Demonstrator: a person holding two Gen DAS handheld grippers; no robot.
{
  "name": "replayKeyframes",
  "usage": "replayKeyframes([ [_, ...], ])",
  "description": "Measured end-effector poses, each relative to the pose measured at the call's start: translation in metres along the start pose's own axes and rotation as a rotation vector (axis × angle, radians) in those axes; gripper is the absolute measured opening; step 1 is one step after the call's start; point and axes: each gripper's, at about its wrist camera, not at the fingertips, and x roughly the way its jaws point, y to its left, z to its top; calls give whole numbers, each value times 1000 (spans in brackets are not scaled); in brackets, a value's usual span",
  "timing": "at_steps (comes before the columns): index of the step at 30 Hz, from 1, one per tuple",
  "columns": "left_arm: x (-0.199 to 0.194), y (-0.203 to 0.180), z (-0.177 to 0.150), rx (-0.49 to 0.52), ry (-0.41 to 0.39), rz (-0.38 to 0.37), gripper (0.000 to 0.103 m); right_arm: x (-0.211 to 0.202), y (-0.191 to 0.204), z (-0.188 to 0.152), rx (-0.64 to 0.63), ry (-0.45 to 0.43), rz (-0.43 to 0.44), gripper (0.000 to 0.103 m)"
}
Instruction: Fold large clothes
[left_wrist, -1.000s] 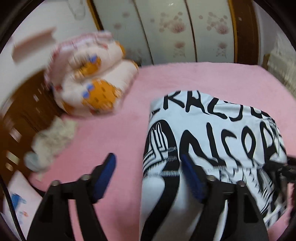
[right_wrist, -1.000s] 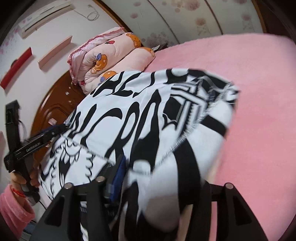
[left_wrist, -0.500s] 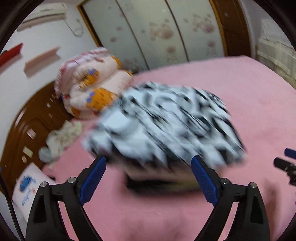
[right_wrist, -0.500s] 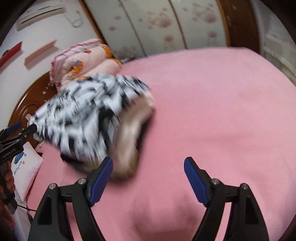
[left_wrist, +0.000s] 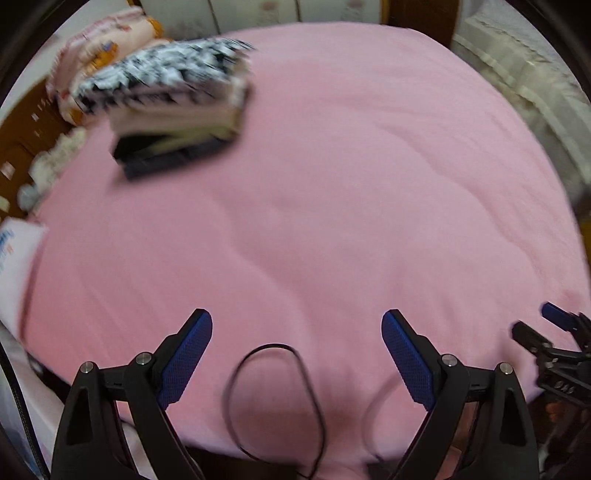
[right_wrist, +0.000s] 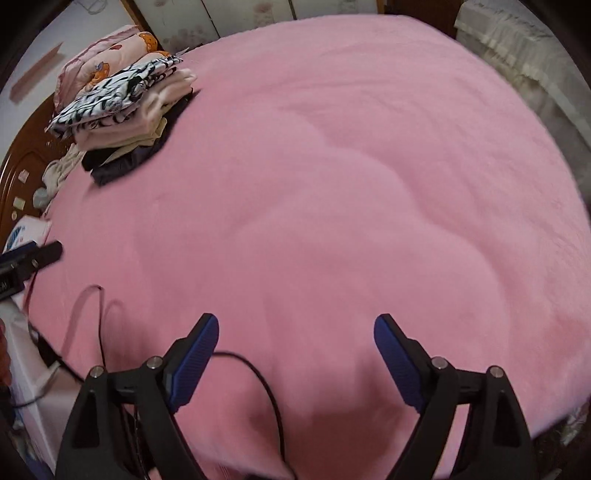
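Observation:
A folded black-and-white printed garment lies on top of a stack of folded clothes at the far left of the pink bed. My left gripper hangs open over bare pink sheet near the bed's front edge, far from the stack, with nothing between its blue pads. My right gripper is also over bare sheet, its jaws opening and empty. Each gripper shows at the edge of the other's view: the right gripper and the left gripper.
A rolled pink cartoon quilt sits behind the stack by the brown headboard. A black cable loops over the bed's front edge. White lace fabric lies to the right, a white bag to the left.
Both grippers let go of the black-and-white garment, which now rests on the stack. Both pulled back toward the bed's front edge, tilted downward, and their jaws widened.

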Motion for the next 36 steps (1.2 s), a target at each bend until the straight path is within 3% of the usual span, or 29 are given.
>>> replayKeyframes([
  [6,-58,-69,-59,-80,7,-106,92,-87,-33,-53,-25,-41,-36,91],
  [12,-116,-92,-71,-9,-32,-45,92,-151,-49,-73,10,-52,8,92],
  [17,-157,-89,-71,-111,-73,-97,92,-192,-45,-74,-35,-12,17,92],
  [19,-168,-88,-65,-119,-100,-94,92,-209,-40,-75,-41,-50,-19,92],
  [24,-195,-97,-58,-77,-171,-52,93,-231,-34,-69,-10,-98,-59,92],
  [28,-199,-103,-58,-80,-183,-33,95,-241,-28,-60,-37,-127,-77,92],
  [32,-207,-108,-59,-97,-195,-26,95,-244,-26,-52,-36,-114,-61,92],
  [36,-207,-114,-62,-114,-202,-32,102,-239,-28,-54,-37,-85,-87,92],
])
